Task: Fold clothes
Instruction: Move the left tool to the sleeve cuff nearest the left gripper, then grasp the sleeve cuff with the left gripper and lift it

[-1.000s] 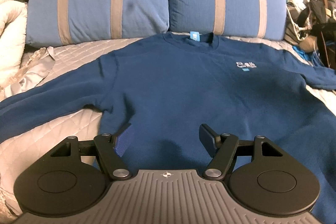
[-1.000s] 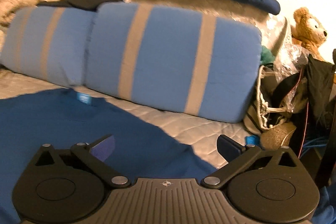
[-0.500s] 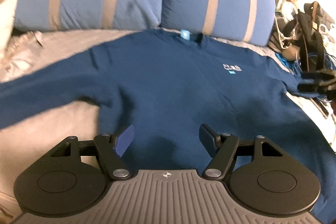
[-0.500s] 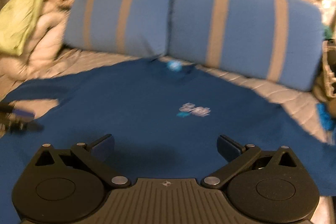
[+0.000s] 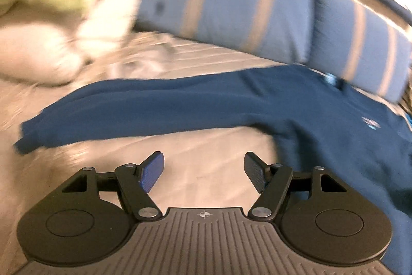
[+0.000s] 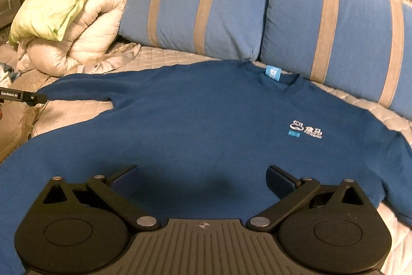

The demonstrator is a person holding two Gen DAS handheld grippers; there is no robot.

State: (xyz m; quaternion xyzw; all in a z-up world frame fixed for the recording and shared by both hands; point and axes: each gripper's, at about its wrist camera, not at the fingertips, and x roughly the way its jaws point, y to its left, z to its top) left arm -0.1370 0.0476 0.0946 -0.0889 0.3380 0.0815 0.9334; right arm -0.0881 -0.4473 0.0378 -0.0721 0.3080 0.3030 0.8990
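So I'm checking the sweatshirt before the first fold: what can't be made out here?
- Sweatshirt hem: hidden behind the right gripper body, right wrist view.
- Its sleeve cuff on the picture's right: cut off by the frame edge, same view.
- Chest logo: too small to read.
- Bedding pile: motion-blurred, left wrist view.

Warm dim indoor light, left wrist view motion-blurred, right wrist view sharp, fisheye bending at edges

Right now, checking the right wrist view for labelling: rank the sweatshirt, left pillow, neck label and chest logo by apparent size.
1. sweatshirt
2. left pillow
3. chest logo
4. neck label, close to the logo; unsure.
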